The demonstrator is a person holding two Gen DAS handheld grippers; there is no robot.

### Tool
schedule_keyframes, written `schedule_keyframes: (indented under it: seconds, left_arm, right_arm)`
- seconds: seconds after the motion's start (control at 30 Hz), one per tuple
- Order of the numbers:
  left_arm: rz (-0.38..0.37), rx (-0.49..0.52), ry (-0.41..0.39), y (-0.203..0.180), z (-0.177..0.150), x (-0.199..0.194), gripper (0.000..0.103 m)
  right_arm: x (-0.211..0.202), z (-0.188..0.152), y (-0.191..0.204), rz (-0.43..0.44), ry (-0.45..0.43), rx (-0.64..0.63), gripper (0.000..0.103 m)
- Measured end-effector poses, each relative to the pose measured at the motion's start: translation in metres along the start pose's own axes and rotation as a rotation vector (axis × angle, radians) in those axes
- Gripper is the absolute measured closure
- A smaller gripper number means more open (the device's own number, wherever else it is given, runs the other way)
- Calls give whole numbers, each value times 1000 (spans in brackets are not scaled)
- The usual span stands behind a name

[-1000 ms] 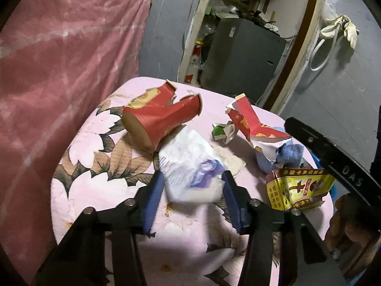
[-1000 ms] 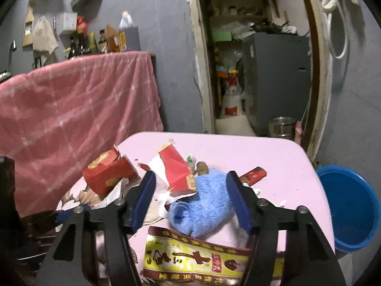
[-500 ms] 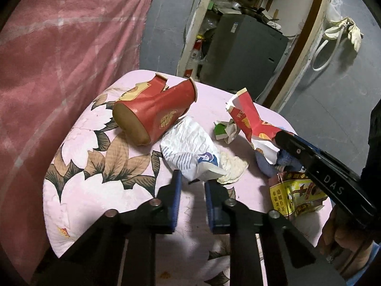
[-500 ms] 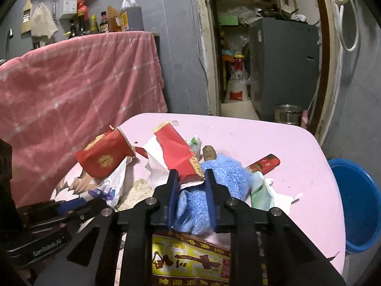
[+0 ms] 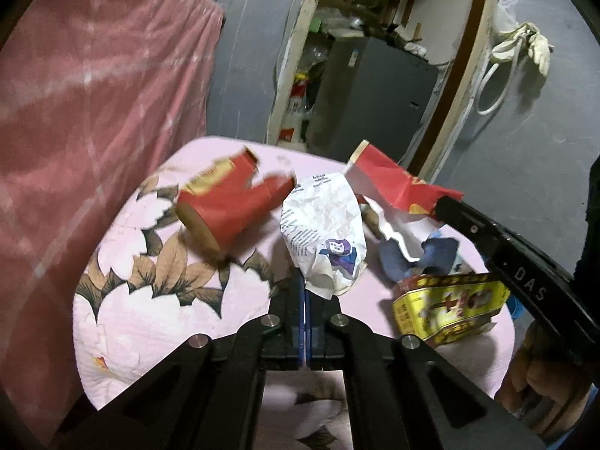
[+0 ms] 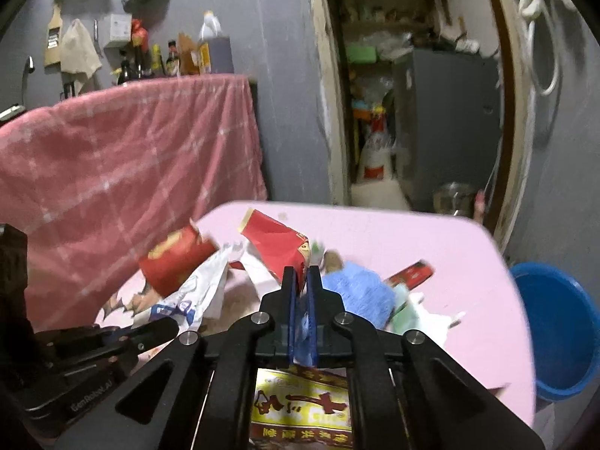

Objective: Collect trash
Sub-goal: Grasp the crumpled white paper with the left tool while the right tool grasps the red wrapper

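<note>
On the pink flowered table [image 5: 123,318] lies a heap of trash. My left gripper [image 5: 303,281] is shut on the lower end of a crumpled white wrapper [image 5: 326,232], which stands up off the cloth. A red paper cup [image 5: 228,202] lies on its side just left of it. My right gripper [image 6: 303,273] is shut on a corner of a torn red paper [image 6: 273,243], with an edge of the blue cloth [image 6: 360,292] caught between its fingers too. In the left wrist view the right gripper [image 5: 444,202] holds that red paper [image 5: 390,183] raised.
A yellow and red packet [image 6: 300,401] lies at the near table edge, and a small red box [image 6: 408,275] sits beyond the cloth. A blue basin [image 6: 562,330] stands on the floor at the right. A pink checked cloth [image 5: 75,93] hangs left; a doorway opens behind.
Both grippers have gone from open to shut, the left on the white wrapper, the right on the red paper and blue cloth. The wrapper and the red paper now stand higher.
</note>
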State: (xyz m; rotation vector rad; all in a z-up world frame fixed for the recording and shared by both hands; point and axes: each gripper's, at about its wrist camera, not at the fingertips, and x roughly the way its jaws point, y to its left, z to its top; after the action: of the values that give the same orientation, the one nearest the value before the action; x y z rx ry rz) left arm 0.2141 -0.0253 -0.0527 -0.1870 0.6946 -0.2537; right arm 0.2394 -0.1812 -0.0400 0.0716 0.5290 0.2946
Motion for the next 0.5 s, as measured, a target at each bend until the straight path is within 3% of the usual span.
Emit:
schedule_keyframes:
  seconds: [0.23, 0.5]
  left_arm:
    - [-5, 28, -89, -22, 5, -18, 103]
    - [-20, 53, -153, -43, 17, -30, 103]
  right_arm:
    - [-39, 14, -12, -40, -142, 10, 100]
    - [-71, 27, -29, -82, -245, 31, 100]
